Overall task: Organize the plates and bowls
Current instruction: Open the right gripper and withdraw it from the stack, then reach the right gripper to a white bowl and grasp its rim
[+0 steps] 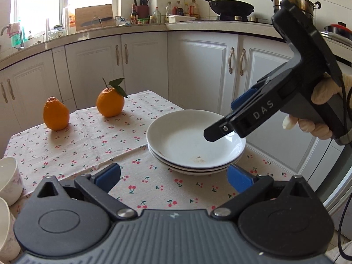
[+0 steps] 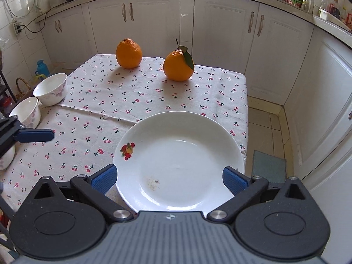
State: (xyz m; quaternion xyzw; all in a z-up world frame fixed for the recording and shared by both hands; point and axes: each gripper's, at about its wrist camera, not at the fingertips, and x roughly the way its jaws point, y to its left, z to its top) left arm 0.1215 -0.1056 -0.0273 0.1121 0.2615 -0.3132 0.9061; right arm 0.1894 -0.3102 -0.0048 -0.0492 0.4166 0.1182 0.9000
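Three round white ceramic plates (image 1: 195,142) sit stacked, rims up, at the cherry-print cloth desk (image 2: 136,101) edge. The right tongs (image 2: 170,179) gape just above the stack; the left tongs (image 1: 173,177) spread wide beside it.

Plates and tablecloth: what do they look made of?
Plates: likely glazed ceramic or porcelain; glossy white with sharp window highlights, and a printed fruit decal on the top rim. Melamine cannot be ruled out. Three are stacked.
Tablecloth: woven cotton-like fabric, matte, cherry print; a fold crease runs across it and it drapes over the table edge.
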